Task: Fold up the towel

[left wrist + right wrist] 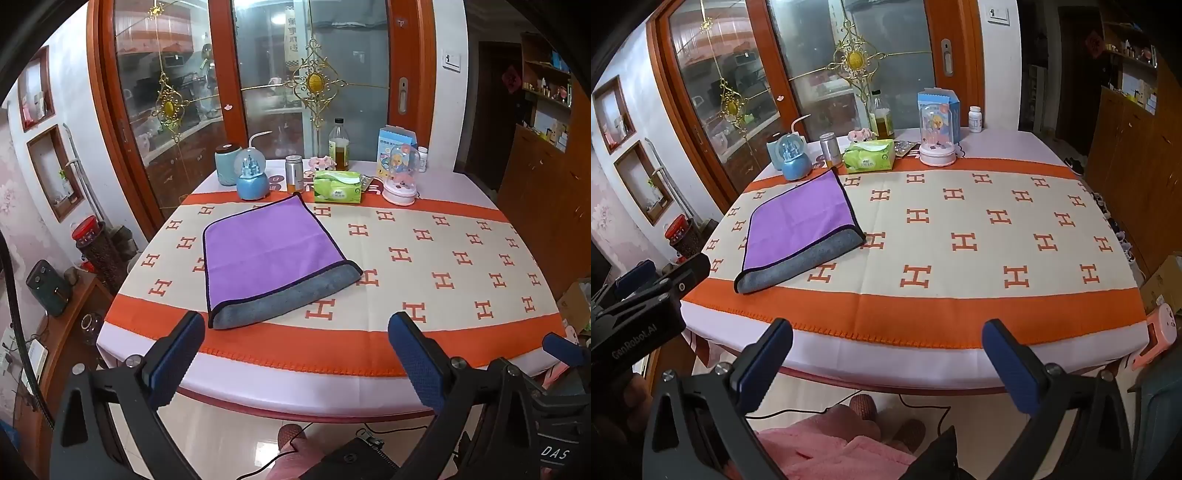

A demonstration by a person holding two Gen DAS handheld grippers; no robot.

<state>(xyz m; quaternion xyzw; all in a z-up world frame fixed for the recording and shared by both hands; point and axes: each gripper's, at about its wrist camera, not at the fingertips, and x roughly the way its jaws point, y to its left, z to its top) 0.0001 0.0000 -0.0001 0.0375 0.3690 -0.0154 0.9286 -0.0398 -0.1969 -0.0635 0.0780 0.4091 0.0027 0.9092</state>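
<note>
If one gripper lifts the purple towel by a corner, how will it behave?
The folded purple-and-grey plush towel lies limp and flat, so it would likely droop and unfold. It looks light. Its nap probably grips the H-patterned tablecloth, so pushing may bunch it.

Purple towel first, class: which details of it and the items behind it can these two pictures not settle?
- Purple towel: layer count, both views; top layer covers the rest.
- Teal jar: right wrist view, mostly behind the snow globe.
- Blue box print: both views, too small.
- Right gripper: left wrist view, cut off by the edge.
</note>
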